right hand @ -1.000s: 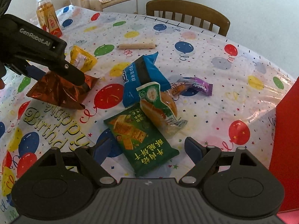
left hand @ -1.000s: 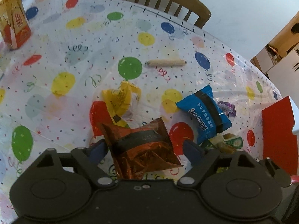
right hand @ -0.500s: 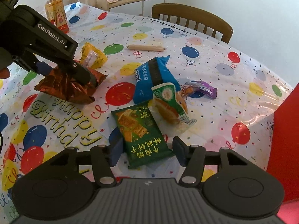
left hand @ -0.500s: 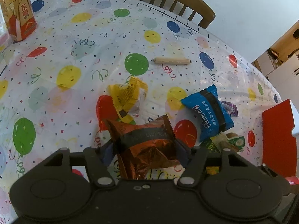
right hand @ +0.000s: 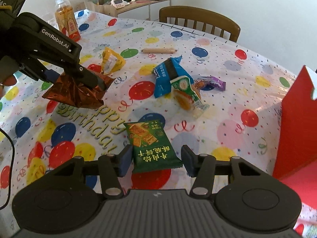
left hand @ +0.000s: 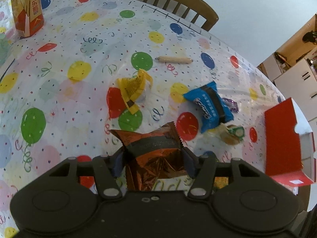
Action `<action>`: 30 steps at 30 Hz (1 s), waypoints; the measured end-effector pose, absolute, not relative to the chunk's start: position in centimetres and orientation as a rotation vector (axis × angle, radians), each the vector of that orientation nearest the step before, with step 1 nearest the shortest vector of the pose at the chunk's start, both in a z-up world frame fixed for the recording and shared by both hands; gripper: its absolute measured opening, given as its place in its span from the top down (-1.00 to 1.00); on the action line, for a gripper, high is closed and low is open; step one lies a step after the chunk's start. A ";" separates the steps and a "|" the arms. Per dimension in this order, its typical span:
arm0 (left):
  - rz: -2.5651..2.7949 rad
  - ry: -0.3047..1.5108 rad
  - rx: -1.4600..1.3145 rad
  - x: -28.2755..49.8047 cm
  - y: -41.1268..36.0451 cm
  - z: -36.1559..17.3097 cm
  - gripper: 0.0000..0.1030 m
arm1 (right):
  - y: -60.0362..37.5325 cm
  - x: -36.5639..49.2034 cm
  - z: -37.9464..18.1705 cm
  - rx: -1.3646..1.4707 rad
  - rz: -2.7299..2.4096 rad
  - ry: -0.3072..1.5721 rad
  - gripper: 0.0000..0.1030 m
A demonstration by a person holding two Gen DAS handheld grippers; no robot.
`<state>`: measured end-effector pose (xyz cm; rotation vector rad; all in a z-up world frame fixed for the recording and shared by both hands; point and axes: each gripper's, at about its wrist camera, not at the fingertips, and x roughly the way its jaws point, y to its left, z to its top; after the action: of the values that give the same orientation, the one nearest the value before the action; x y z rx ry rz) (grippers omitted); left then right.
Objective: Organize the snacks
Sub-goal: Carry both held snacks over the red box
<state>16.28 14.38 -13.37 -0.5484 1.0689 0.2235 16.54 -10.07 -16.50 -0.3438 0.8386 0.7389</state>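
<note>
**Left tool has lifted its packet; right tool closing in**

Left tool [left hand: 151, 161] now clamps the crinkled copper-foil snack packet [right hand: 76, 92], raised off the desk [right hand: 227, 91]. Right tool [right hand: 156, 159], narrowed but not touching, straddles the green cracker packet [right hand: 151, 144] lying flat. Red cardboard box [right hand: 295, 123] waits rightward.

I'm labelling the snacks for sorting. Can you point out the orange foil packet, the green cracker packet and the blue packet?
orange foil packet [left hand: 152, 150]: left wrist view, on the dark band across its middle.
green cracker packet [right hand: 152, 148]: right wrist view, on its printed front.
blue packet [right hand: 166, 75]: right wrist view, on its upper face.
</note>
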 end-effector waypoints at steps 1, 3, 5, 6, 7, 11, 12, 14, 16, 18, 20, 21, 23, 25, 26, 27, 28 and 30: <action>0.219 1.071 -0.548 16.1 14.2 -13.2 -0.12 | -10.3 16.3 -16.4 -0.344 0.737 0.838 -0.02; 0.206 1.072 -0.541 15.7 13.6 -12.9 -0.11 | -11.0 15.8 -16.0 -0.341 0.734 0.838 -0.02; 0.189 1.069 -0.524 15.3 12.9 -12.5 -0.11 | -11.8 15.3 -15.7 -0.333 0.729 0.836 -0.02; 0.184 1.068 -0.518 15.1 12.6 -12.4 -0.11 | -12.2 15.1 -15.5 -0.330 0.725 0.835 -0.01; 0.177 1.068 -0.515 15.0 12.3 -12.2 -0.11 | -12.7 14.9 -15.3 -0.325 0.723 0.834 -0.01; 0.150 1.072 -0.508 14.6 11.0 -11.8 -0.11 | -14.2 14.2 -14.4 -0.312 0.711 0.829 -0.01; 0.145 1.072 -0.507 14.5 10.6 -11.6 -0.11 | -14.7 14.0 -14.0 -0.310 0.709 0.827 -0.01; 0.133 1.070 -0.504 14.5 9.9 -11.3 -0.11 | -15.4 13.8 -13.5 -0.307 0.705 0.818 0.00; 0.120 1.066 -0.500 14.6 9.1 -11.0 -0.11 | -16.4 13.6 -12.8 -0.300 0.700 0.810 -0.01; 0.103 1.061 -0.492 14.7 8.1 -10.5 -0.11 | -17.5 13.4 -12.0 -0.293 0.692 0.796 0.00; 0.084 1.055 -0.481 14.9 7.1 -9.8 -0.11 | -18.7 13.3 -11.1 -0.284 0.680 0.781 0.00; 0.076 1.052 -0.475 15.0 6.5 -9.5 -0.11 | -19.4 13.3 -10.6 -0.275 0.672 0.773 0.00; 0.054 1.042 -0.458 15.2 5.3 -8.7 -0.11 | -20.7 13.4 -9.6 -0.257 0.656 0.756 0.00; 0.032 1.030 -0.439 15.5 4.0 -7.9 -0.11 | -22.1 13.6 -8.4 -0.243 0.634 0.730 0.00; 0.020 1.022 -0.429 15.7 3.2 -7.4 -0.11 | -22.9 13.7 -7.8 -0.235 0.623 0.716 0.00; 0.007 1.015 -0.419 15.9 2.5 -7.0 -0.11 | -23.6 13.8 -7.3 -0.229 0.612 0.703 0.00; -0.005 1.008 -0.409 16.1 1.8 -6.5 -0.11 | -24.4 14.0 -6.8 -0.225 0.598 0.689 0.00; -0.029 0.994 -0.388 16.5 0.1 -5.6 -0.11 | -25.8 14.3 -5.9 -0.217 0.574 0.664 0.00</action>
<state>16.54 0.14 -5.62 -0.3876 0.9936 -0.0293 14.34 -25.77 -5.91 -0.2169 0.6637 0.5744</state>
